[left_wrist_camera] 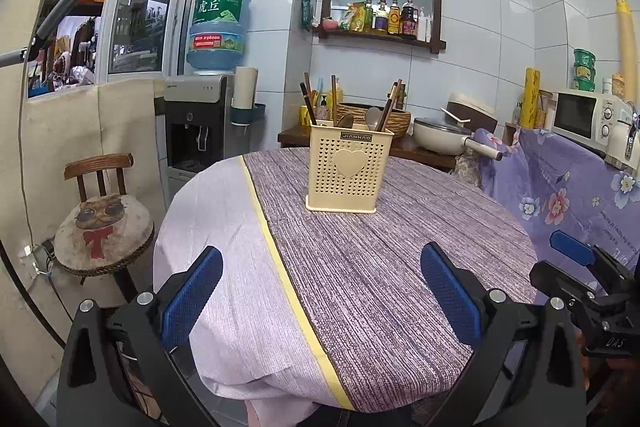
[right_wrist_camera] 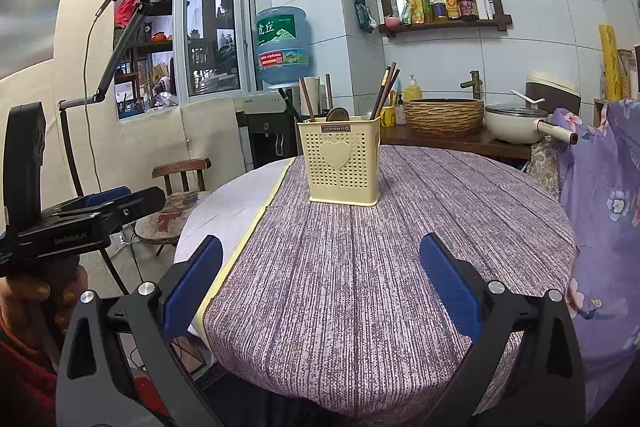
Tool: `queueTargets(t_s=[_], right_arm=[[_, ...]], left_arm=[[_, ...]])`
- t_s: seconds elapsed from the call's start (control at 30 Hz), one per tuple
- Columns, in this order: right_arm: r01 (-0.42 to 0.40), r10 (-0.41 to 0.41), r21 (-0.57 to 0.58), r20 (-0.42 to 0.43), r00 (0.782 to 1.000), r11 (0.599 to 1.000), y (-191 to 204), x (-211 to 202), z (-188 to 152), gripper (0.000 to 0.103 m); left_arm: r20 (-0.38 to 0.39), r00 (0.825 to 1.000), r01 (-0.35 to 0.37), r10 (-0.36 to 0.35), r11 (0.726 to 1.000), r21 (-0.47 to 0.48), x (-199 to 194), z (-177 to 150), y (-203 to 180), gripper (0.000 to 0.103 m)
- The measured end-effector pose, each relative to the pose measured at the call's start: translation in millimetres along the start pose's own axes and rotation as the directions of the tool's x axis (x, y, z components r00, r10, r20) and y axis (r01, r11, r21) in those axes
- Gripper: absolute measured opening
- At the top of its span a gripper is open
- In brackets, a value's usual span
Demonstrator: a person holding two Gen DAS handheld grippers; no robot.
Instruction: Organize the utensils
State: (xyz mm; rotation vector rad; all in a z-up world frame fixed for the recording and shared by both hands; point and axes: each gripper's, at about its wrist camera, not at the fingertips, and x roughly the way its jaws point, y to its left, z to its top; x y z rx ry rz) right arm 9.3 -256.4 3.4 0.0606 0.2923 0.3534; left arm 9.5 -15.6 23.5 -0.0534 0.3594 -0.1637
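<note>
While both jaws gape empty | utensil holder (left_wrist_camera: 347,169) mid-table, well apart | tablecloth edge (left_wrist_camera: 224,383) near.

A round bench (left_wrist_camera: 360,307) carries the things, draped in a purple-grey wood-grain cloth (right_wrist_camera: 360,267). A pale lilac cloth (left_wrist_camera: 216,247) covers the part left of a yellow edge strip (left_wrist_camera: 276,259). The cream perforated plastic utensil holder with a heart emblem (left_wrist_camera: 347,169) stands upright on the wood-grain cloth, just right of that strip, toward the bench's far edge.
</note>
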Motion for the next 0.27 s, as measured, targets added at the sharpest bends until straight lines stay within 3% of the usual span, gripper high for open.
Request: queueTargets(t_s=[0.27], right_arm=[[0.000,0.000,0.004,-0.001,1.000,1.000,0.0,-0.2,-1.0,0.097]], left_arm=[[-0.011,1.000,-0.015,0.015,1.000,0.007,1.6,2.6,-0.1,0.098]])
